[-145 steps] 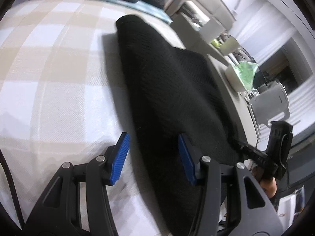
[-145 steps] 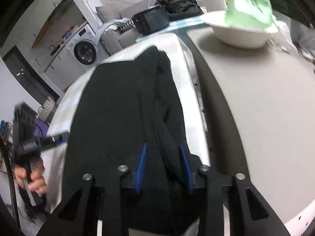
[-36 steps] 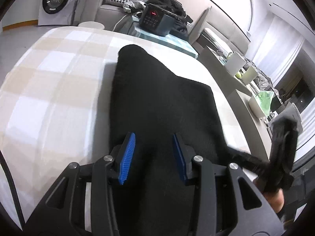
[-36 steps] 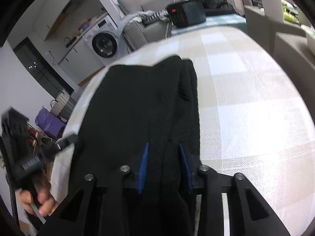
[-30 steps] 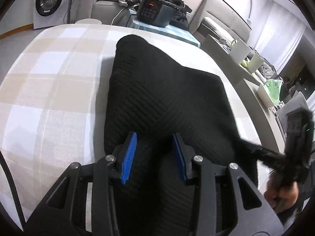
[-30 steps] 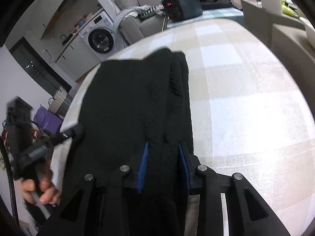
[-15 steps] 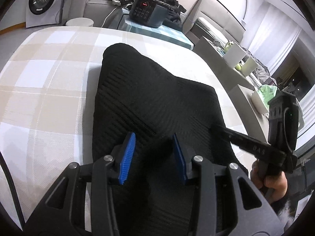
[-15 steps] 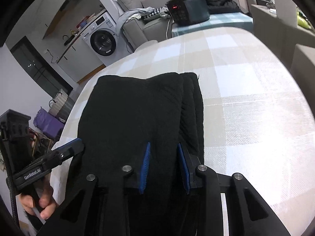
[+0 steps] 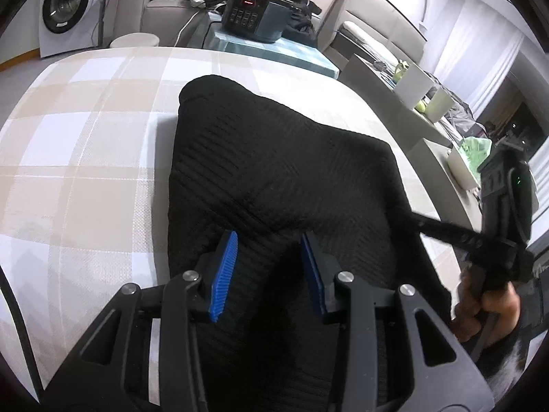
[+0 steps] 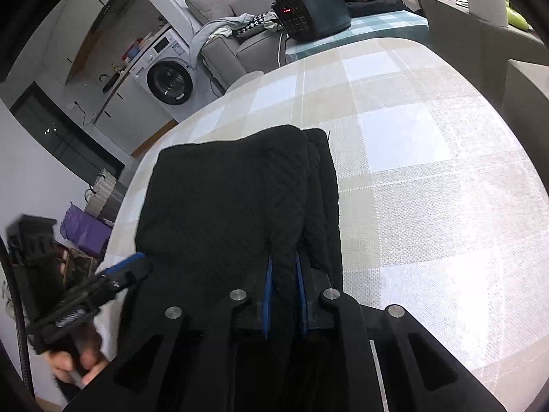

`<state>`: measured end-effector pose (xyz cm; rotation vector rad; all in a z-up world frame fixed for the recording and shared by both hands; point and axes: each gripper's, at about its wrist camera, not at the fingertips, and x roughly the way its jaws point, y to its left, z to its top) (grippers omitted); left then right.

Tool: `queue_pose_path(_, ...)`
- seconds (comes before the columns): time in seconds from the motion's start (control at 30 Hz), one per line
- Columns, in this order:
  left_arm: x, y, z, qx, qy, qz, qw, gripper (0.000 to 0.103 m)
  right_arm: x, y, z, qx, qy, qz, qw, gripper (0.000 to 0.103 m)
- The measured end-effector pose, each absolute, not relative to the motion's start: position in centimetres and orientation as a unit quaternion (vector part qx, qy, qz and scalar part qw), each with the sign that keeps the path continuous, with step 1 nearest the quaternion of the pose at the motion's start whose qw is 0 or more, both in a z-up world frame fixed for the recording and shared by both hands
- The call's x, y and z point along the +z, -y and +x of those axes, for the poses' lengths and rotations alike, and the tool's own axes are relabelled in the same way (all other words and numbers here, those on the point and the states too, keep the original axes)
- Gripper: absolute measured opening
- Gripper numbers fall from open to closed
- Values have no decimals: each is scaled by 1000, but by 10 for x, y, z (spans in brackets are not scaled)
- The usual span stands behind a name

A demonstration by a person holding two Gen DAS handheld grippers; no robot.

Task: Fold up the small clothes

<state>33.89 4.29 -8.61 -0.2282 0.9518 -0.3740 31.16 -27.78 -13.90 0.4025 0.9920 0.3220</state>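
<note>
A black knit garment (image 9: 274, 171) lies folded on the checked tablecloth (image 9: 85, 144); it also shows in the right wrist view (image 10: 223, 199). My left gripper (image 9: 269, 267) is shut on the garment's near left edge, with cloth bunched between its blue pads. My right gripper (image 10: 283, 281) is shut on the garment's near right edge, with a fold of cloth pinched between its pads. Each gripper shows in the other's view: the right one (image 9: 446, 231) and the left one (image 10: 113, 274).
A dark pressure cooker (image 9: 255, 17) stands on a side table beyond the table's far edge. A washing machine (image 10: 168, 72) and a sofa with clothes are behind. A counter (image 9: 429, 110) with boxes and a bowl runs along the right.
Both grippers have carried the garment from the right table edge toward the middle of the cloth. The left gripper has gone from open to shut on the garment.
</note>
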Motion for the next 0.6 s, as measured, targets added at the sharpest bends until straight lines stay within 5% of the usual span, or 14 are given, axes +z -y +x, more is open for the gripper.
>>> queue_pose_path(0.3, -68, -39, 346, -181, -431, -109, 877, 35, -105, 279, 295, 173, -420, 194, 870, 26)
queue_pose_path(0.6, -86, -33, 357, -155, -455, -88, 872, 35, -125, 272, 295, 139, -477, 139, 856, 26)
